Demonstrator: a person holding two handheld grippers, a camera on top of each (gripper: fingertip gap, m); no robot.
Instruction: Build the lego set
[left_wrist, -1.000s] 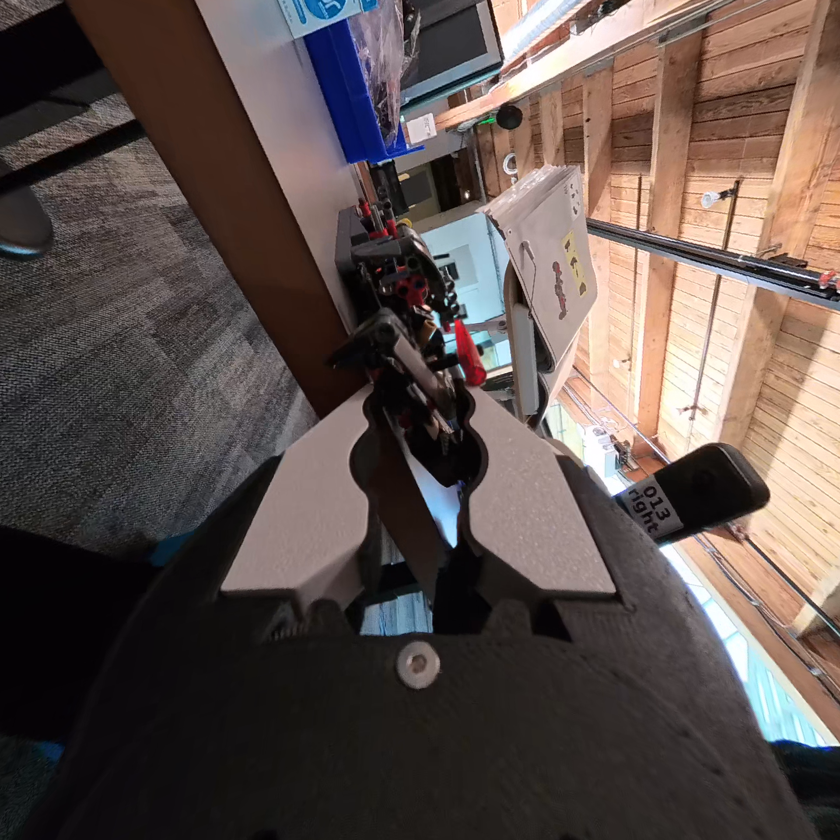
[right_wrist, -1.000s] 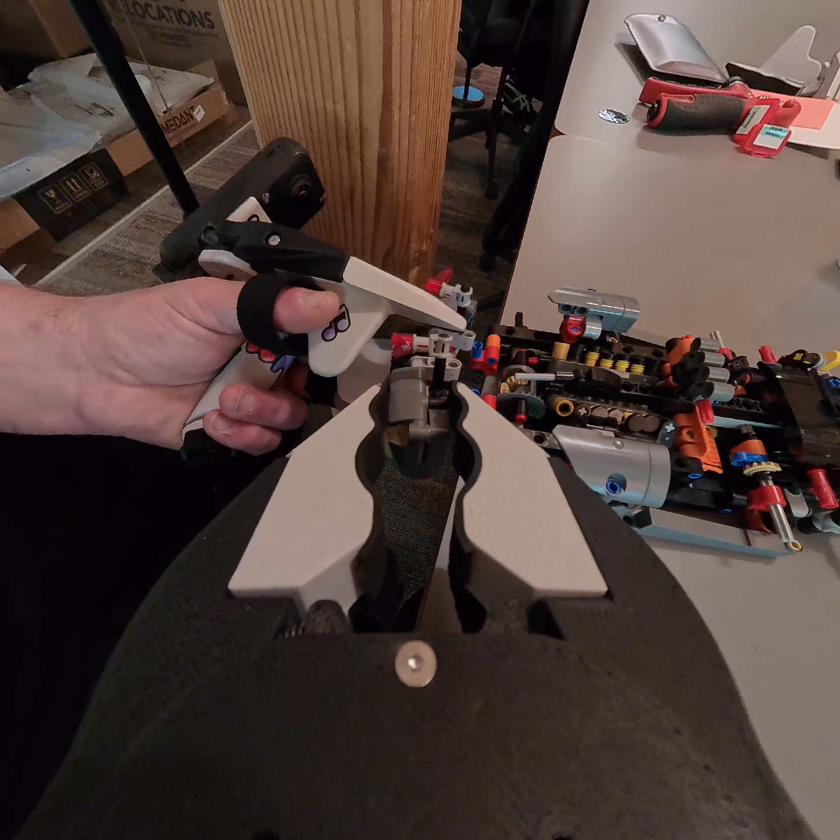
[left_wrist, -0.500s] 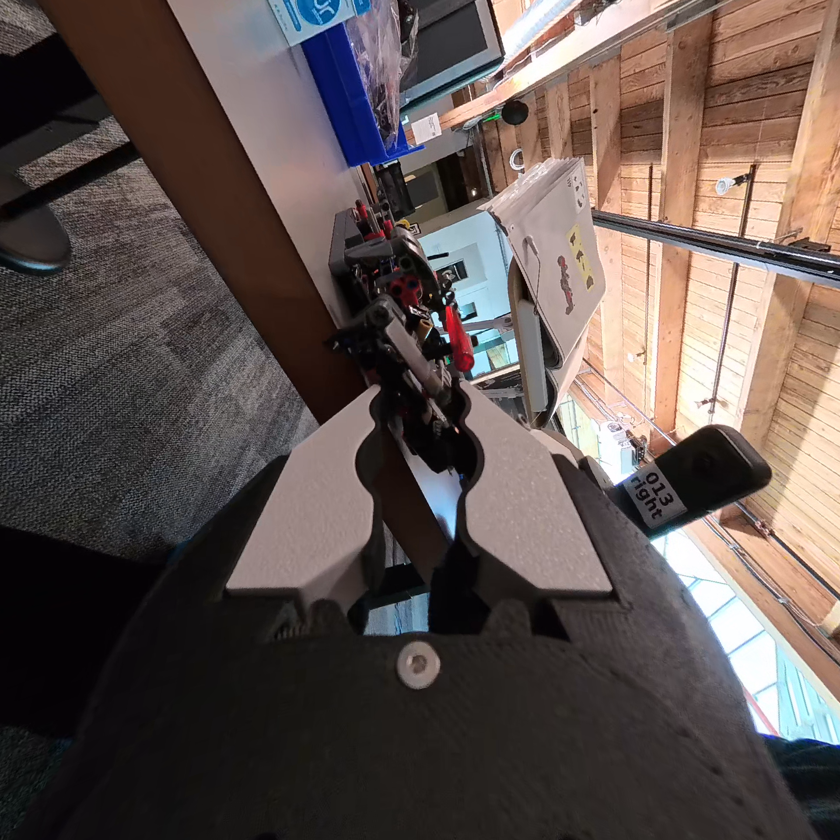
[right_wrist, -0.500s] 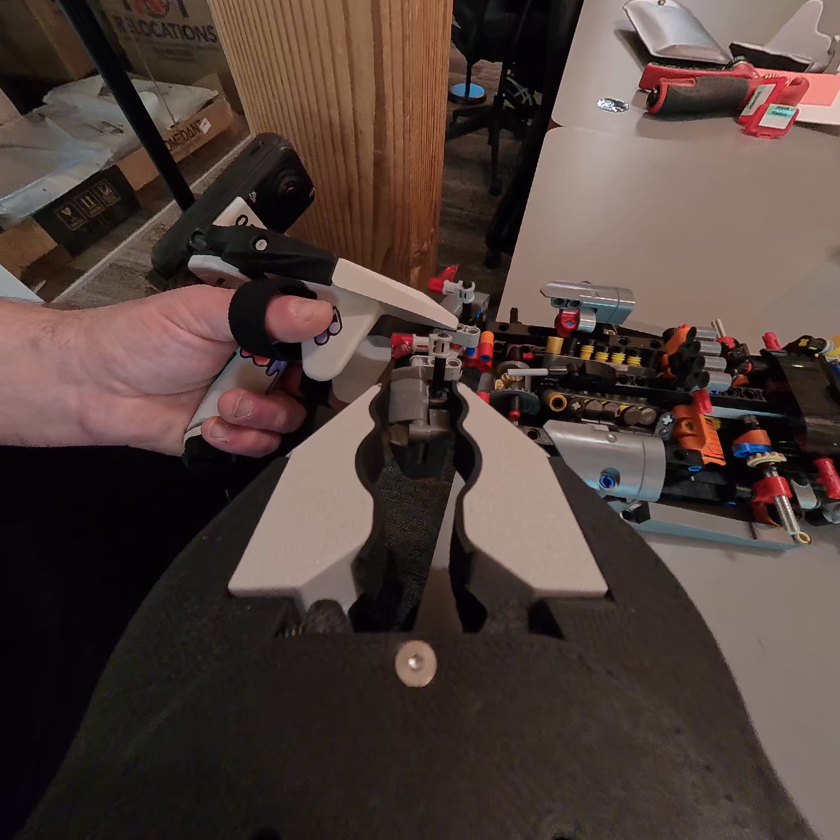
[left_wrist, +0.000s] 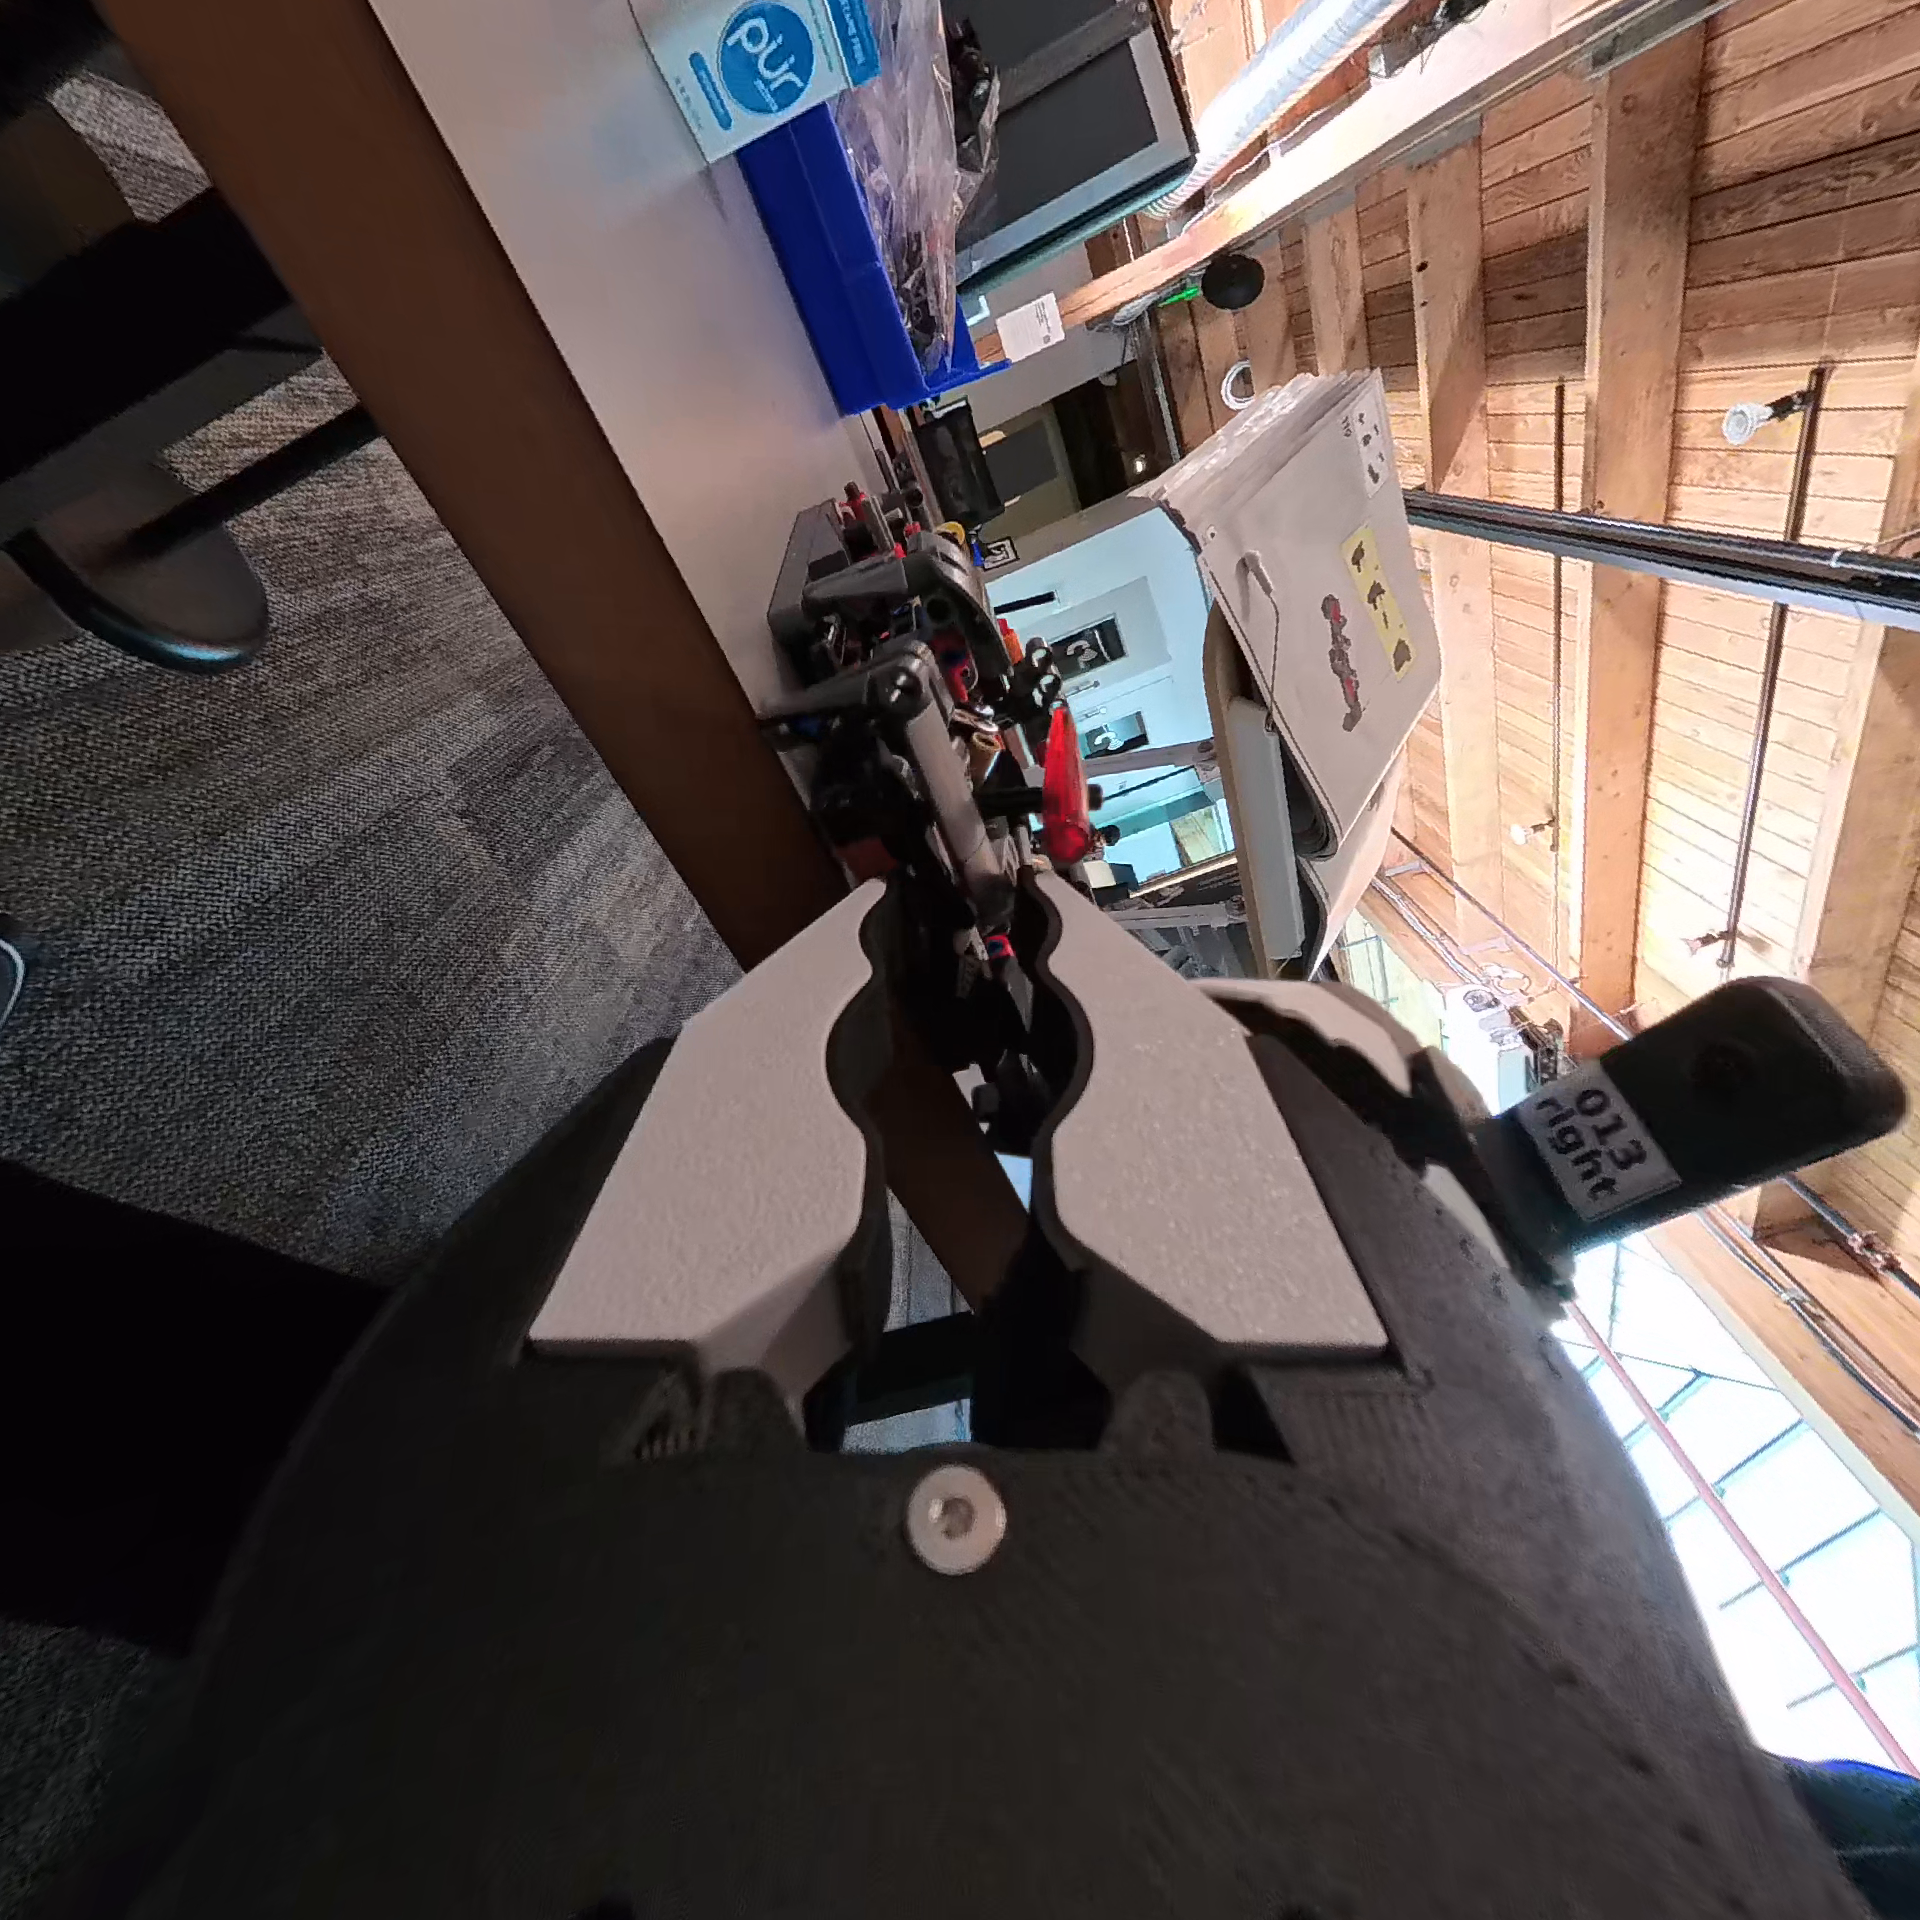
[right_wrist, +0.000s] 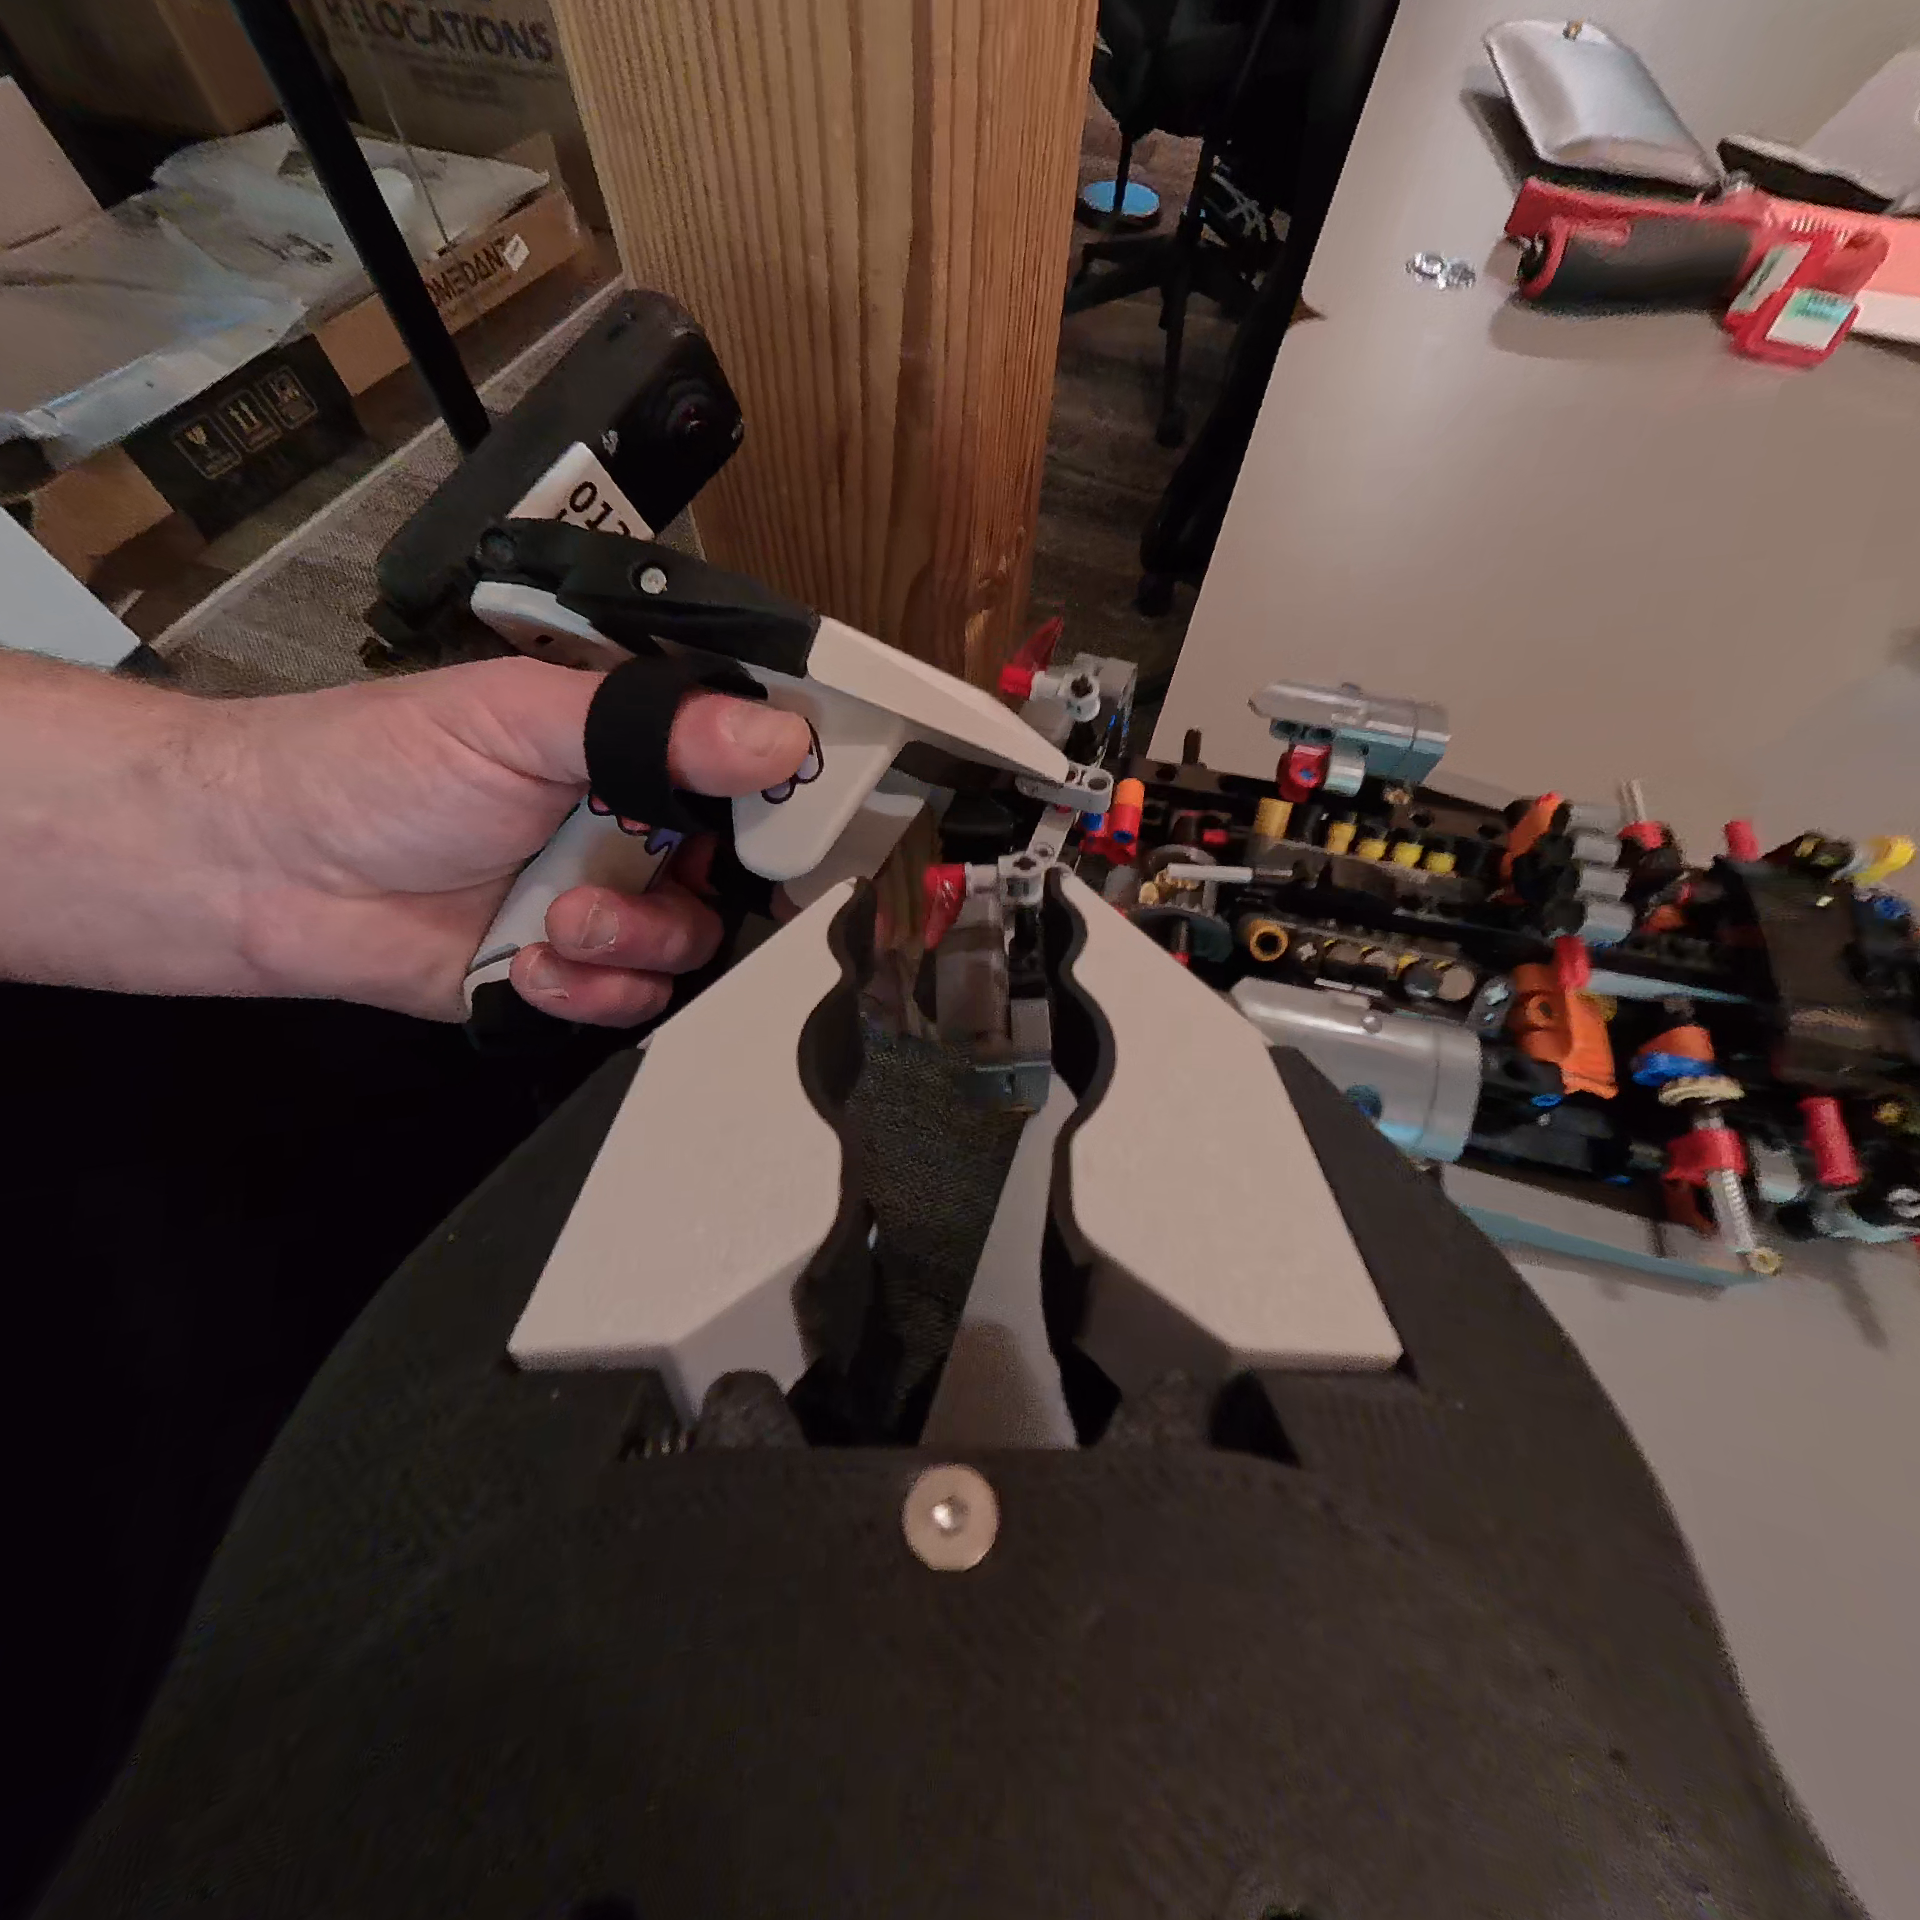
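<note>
A long, partly built lego car (right_wrist: 1455, 935) lies on the grey table (right_wrist: 1558, 468). Its near end hangs over the table edge. My right gripper (right_wrist: 956, 881) is shut on a grey sub-assembly (right_wrist: 982, 987) at that end, which sits against the right finger. My left gripper (right_wrist: 1060, 774), held by a hand (right_wrist: 364, 831), comes in from the left and pinches a thin grey beam (right_wrist: 1086, 781) just above. In the left wrist view my left gripper (left_wrist: 956, 888) is narrowly shut on that grey beam (left_wrist: 940, 779), with the car (left_wrist: 894, 623) beyond it.
A wooden post (right_wrist: 852, 364) stands close behind both grippers. A red and black tool (right_wrist: 1662, 239) and a silver pouch (right_wrist: 1590, 104) lie at the far end of the table. A blue bin (left_wrist: 842, 239) and an open instruction booklet (left_wrist: 1320, 603) sit further along. Tip to tip, the grippers are about 6 centimeters apart. The wooden post (right_wrist: 852, 364) lies around 30 centimeters away from my left fingertips.
My left gripper's jaws have narrowed onto the grey beam and lifted it slightly. The grey sub-assembly has shifted toward my right gripper's right finger. The car has moved a little.
</note>
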